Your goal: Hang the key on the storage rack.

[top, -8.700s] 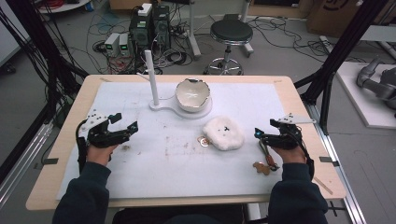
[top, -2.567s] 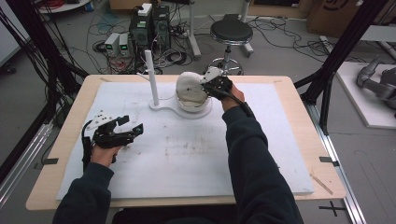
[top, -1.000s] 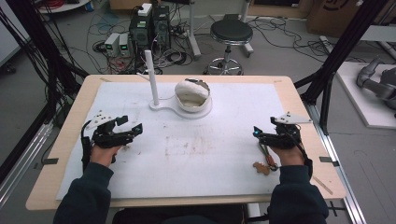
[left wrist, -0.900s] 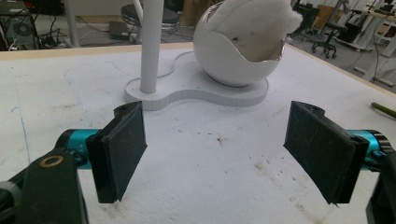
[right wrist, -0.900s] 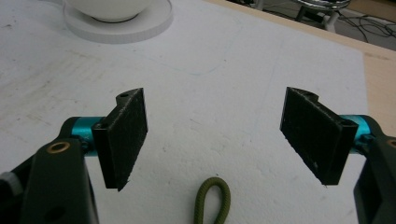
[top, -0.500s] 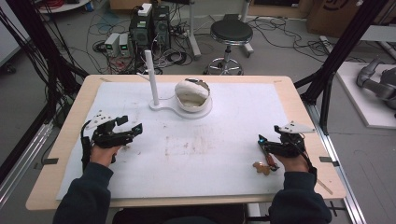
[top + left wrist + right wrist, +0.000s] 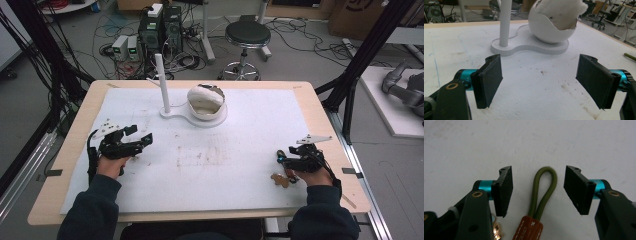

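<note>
While my right gripper [image 7: 283, 159] sits low near the table's [image 7: 320, 110] right edge, its jaws have just been closing and now straddle the green cord loop [image 7: 544, 187] w/o touching it, gap on both sides. Loop lies flat on the white mat [image 7: 250, 130], running back into a brown leather tab [image 7: 530, 227]; something gold-ish by the lower left jaw, too blurred to name. In the high view the brown tab [image 7: 280, 179] lies just beside my right hand [image 7: 312, 172], toward me. Forearm comes in from the bottom edge, wrist about level, gripper pointing left across the mat.

Left gripper [image 7: 142, 141] rests on the mat's left side, well apart from the right, pointing toward centre; jaws wide open, nothing btwn them. Ahead of it stand the white post [image 7: 505, 22] and the egg-shaped bowl [image 7: 551, 30] on their shared base [image 7: 529, 47], white fluff [image 7: 564, 8] in the bowl.

Mat centre btwn both grippers is bare, so plenty of room. Right hand is close to the mat's right border, table edge just beyond.
</note>
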